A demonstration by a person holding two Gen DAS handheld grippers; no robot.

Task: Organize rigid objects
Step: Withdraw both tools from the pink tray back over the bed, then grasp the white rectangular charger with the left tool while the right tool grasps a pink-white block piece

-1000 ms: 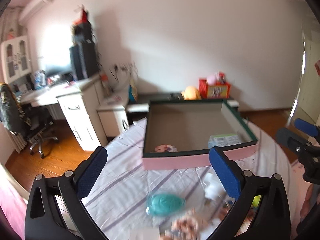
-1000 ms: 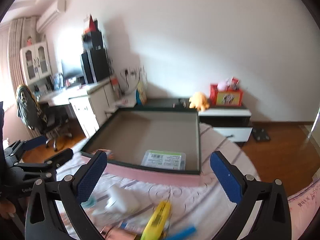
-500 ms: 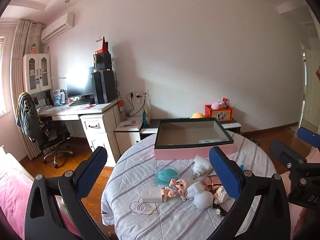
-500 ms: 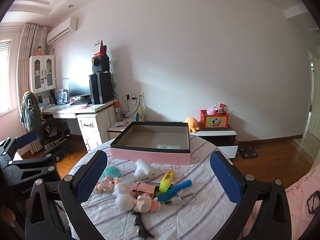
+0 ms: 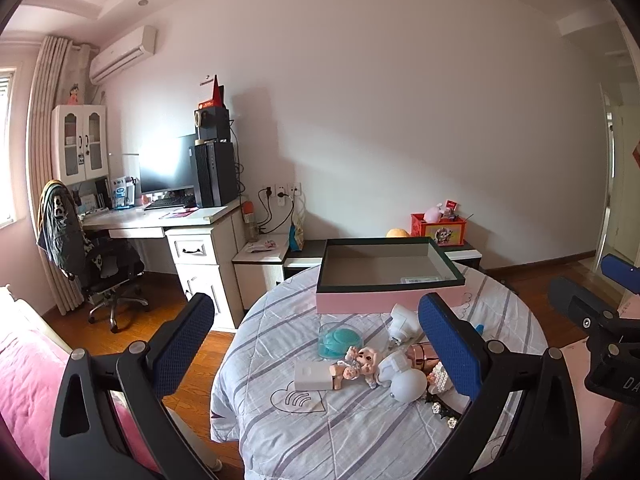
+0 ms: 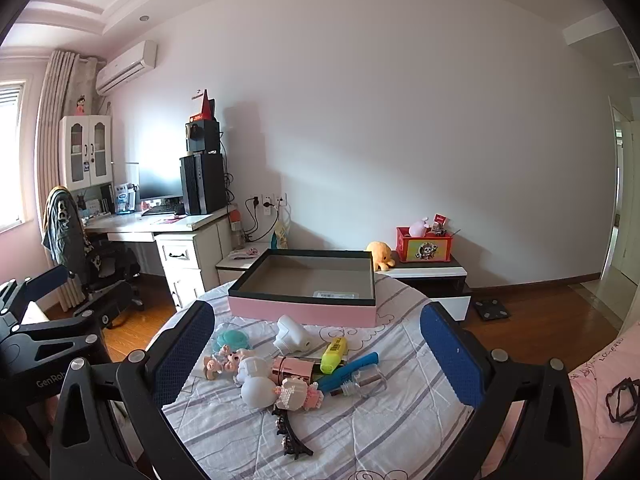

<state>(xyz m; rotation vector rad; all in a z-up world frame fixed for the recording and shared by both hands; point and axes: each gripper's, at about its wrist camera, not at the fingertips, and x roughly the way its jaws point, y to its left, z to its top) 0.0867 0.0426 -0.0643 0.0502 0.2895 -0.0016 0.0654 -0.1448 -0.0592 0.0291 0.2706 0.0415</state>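
A pink box with a dark rim [image 5: 384, 304] [image 6: 304, 312] stands open at the far side of the round table [image 5: 280, 432]; a small clear packet [image 6: 334, 294] lies inside. In front of it lie a teal item in a clear case [image 5: 340, 340], a white thermometer gun [image 6: 290, 336], a small doll [image 5: 356, 364], a yellow highlighter [image 6: 334, 354], a blue tool [image 6: 352, 366] and a black hair clip [image 6: 292, 438]. My left gripper [image 5: 316, 344] is open and empty, back from the table. My right gripper [image 6: 316, 354] is open and empty, also held back.
A desk with a computer [image 5: 180, 208] and an office chair [image 5: 100, 268] stand at the left. A low cabinet with a red toy box [image 6: 424, 248] stands behind the table. Pink bedding [image 6: 600, 380] lies at the right. Wood floor surrounds the table.
Both grippers have pulled back and up from close over the box. The whole table and the pile of small objects are now in view. Both stay open.
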